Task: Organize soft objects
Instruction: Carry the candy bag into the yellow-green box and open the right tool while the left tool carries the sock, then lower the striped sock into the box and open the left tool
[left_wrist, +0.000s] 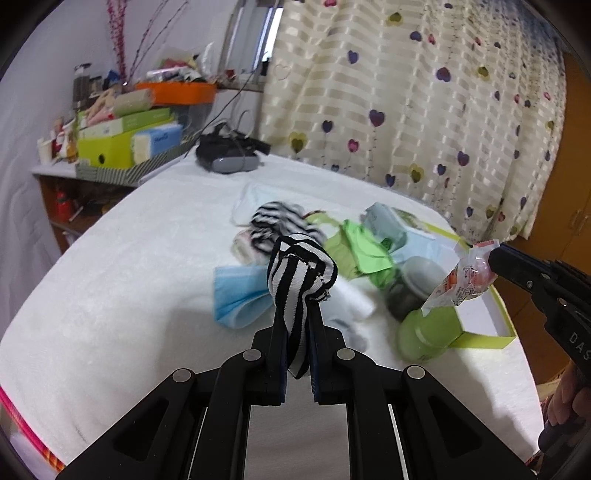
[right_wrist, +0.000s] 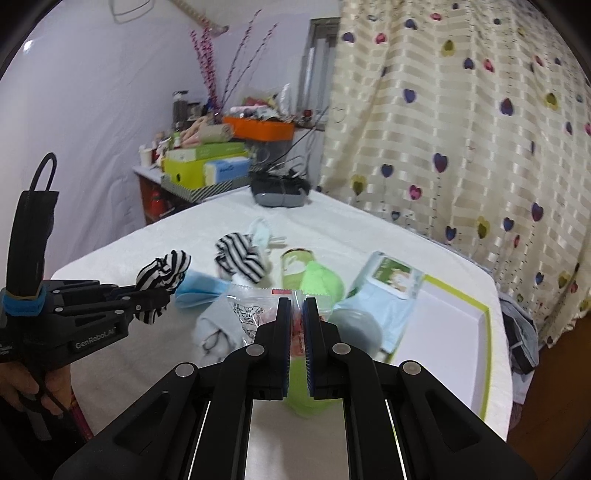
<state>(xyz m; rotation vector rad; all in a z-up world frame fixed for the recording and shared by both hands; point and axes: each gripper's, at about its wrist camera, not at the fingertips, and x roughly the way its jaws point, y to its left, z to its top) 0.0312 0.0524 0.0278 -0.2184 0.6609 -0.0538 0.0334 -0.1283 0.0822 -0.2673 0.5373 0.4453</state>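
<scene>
Striped sock (left_wrist: 301, 280) hangs bunched in your clamped left gripper (left_wrist: 297, 295) above the white table (left_wrist: 110, 295), your right gripper (right_wrist: 297, 306) pinching the crinkly snack packet (right_wrist: 255, 314), so either thin grip could slip and drop its load onto the clutter below.

Black-and-white striped sock (left_wrist: 301, 273) hanging bunched above the white table (left_wrist: 110, 295), a clear snack packet (left_wrist: 466, 277) being held aloft nearby, a second striped sock (left_wrist: 275, 221), blue face mask (left_wrist: 236, 291) and green cloth (left_wrist: 364, 251) lying heaped together below.
</scene>
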